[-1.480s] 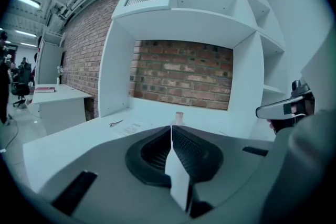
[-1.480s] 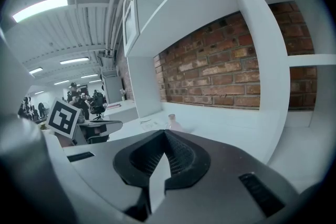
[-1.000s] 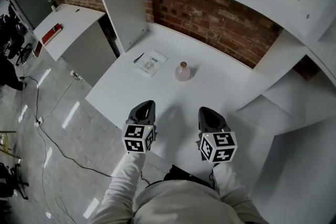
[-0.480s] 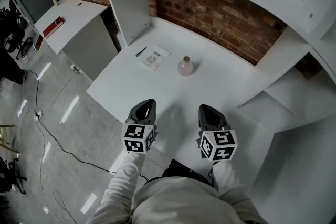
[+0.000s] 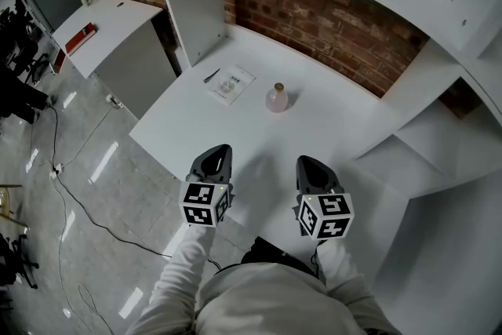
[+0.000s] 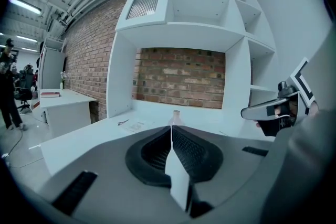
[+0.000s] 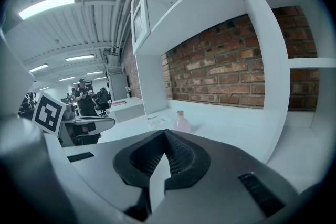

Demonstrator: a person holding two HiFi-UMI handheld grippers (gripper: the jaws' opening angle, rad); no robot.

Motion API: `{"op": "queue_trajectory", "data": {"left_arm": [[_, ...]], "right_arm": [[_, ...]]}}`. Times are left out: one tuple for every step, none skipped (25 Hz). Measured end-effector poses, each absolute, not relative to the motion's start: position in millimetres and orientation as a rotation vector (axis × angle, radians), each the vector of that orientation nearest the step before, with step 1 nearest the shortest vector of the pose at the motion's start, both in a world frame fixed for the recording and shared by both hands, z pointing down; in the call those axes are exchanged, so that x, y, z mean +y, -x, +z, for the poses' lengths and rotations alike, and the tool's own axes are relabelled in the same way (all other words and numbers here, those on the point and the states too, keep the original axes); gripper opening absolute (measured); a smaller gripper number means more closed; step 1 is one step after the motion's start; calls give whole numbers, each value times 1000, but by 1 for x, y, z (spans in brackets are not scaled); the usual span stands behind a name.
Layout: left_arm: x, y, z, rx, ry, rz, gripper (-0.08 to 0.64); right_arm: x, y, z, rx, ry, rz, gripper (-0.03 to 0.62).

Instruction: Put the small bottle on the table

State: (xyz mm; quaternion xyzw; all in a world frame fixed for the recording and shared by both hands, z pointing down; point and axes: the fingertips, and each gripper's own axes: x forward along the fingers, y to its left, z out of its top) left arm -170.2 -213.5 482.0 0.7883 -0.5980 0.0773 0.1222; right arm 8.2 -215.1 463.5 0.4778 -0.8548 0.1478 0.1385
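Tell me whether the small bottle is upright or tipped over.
Upright. The small bottle stands on its base on the white table, neck pointing up; the right gripper view shows it standing the same way.

Left tongs (image 5: 220, 152) edged slightly forward, slightly leftward

Small pink round-bodied bottle (image 5: 275, 98) stands upright on white table (image 5: 235, 133), mid-surface, in front of red brick wall (image 5: 329, 20). White printed paper sheet (image 5: 231, 84) lies flat to its left, near but apart. Left gripper (image 5: 215, 159) and right gripper (image 5: 309, 169) sit side by side over the near table edge, with the bottle well beyond them. White side desk (image 5: 118, 20) stands far left, with a flat red book (image 5: 81, 34) on it.
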Motion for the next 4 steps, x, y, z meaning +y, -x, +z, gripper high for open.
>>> {"op": "queue_trajectory", "data": {"left_arm": [[-214, 170, 482, -1745, -2299, 223, 25], [-215, 169, 481, -1746, -2299, 223, 25], [-215, 169, 481, -1747, -2299, 225, 25], [-216, 169, 481, -1748, -2300, 227, 25]], "right_arm": [[-215, -9, 464, -2471, -1379, 427, 28], [-215, -9, 464, -2470, -1377, 428, 28], [-216, -10, 465, -2470, -1374, 429, 28], [-216, -10, 466, -2470, -1370, 430, 28]]}}
